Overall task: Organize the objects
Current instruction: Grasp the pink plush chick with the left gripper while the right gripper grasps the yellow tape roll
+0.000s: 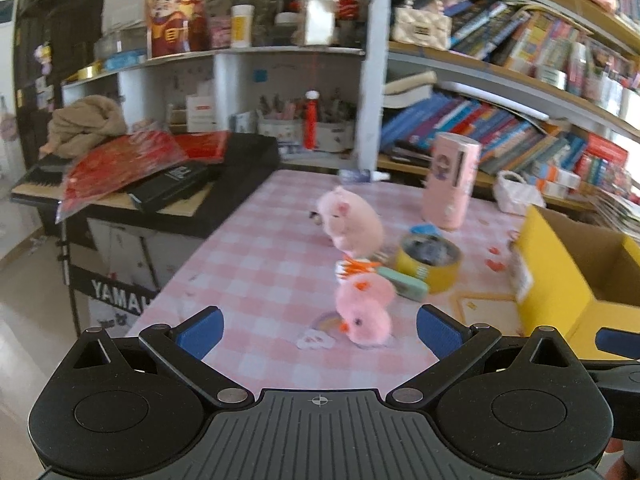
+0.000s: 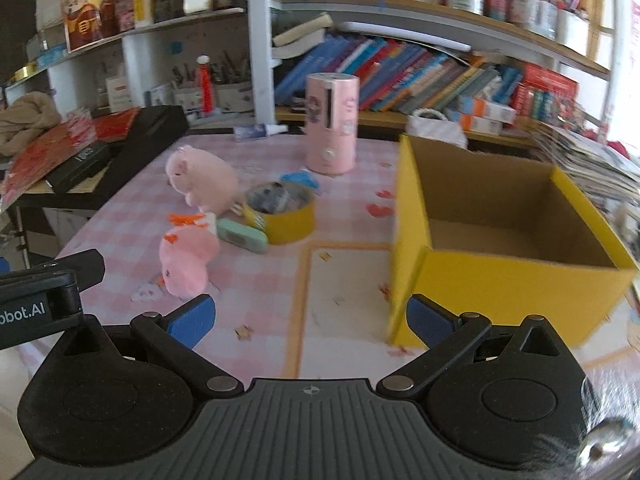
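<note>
While both tools, left (image 1: 320, 332) and right (image 2: 308, 320), gape with nothing held, the box (image 2: 516, 280) looks bare, so the toys (image 2: 186, 264), tin (image 2: 280, 216) and case (image 2: 242, 236) left of it likely await packing.

Bare table (image 2: 344, 280) lies open just left of the yellow box (image 2: 516, 280). Farther left, two pink plush toys (image 2: 186, 264), a green case (image 2: 242, 236) and a yellow tin (image 2: 282, 224) crowd together.

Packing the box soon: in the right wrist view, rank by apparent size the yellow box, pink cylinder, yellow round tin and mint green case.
1. yellow box, though nearest the camera
2. pink cylinder
3. yellow round tin
4. mint green case
</note>
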Motion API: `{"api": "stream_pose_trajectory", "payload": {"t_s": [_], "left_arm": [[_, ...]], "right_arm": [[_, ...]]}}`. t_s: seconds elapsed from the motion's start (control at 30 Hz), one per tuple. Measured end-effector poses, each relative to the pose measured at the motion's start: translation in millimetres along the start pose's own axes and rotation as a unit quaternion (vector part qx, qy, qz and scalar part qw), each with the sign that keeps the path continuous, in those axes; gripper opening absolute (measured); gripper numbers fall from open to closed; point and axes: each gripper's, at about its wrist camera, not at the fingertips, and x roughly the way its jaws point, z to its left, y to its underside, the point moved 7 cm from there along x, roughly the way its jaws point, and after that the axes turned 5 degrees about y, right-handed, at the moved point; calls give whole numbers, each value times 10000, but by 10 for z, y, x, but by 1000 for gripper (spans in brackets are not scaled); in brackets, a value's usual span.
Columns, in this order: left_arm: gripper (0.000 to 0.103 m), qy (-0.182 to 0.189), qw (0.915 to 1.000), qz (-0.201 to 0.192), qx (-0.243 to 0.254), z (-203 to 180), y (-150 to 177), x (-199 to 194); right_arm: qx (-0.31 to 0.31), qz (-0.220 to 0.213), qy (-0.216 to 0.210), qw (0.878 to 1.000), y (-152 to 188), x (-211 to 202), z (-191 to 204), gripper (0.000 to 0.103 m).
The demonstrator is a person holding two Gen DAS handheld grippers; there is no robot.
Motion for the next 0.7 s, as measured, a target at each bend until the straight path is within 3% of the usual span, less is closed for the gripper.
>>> {"api": "stream_pose_trajectory", "payload": {"t_s": [0.17,0.37,0.47,0.7], "left_arm": [[103,-87,9994,23,-344,143,-79,207],[102,-192,9987,182,-435,186,-128,483],[99,-130,9986,434,-271,124,-107,660],[88,249,9949,942,270,-212,-35,1164]], "right_arm": [[-158,-9,-167,9997,-198,242,117,100],[-1,3,-334,9994,-461,587,120,83],[142,103,-413,9990,-574,772,85,76],[24,193,-522,9984,-714,1085,89,76]]}}
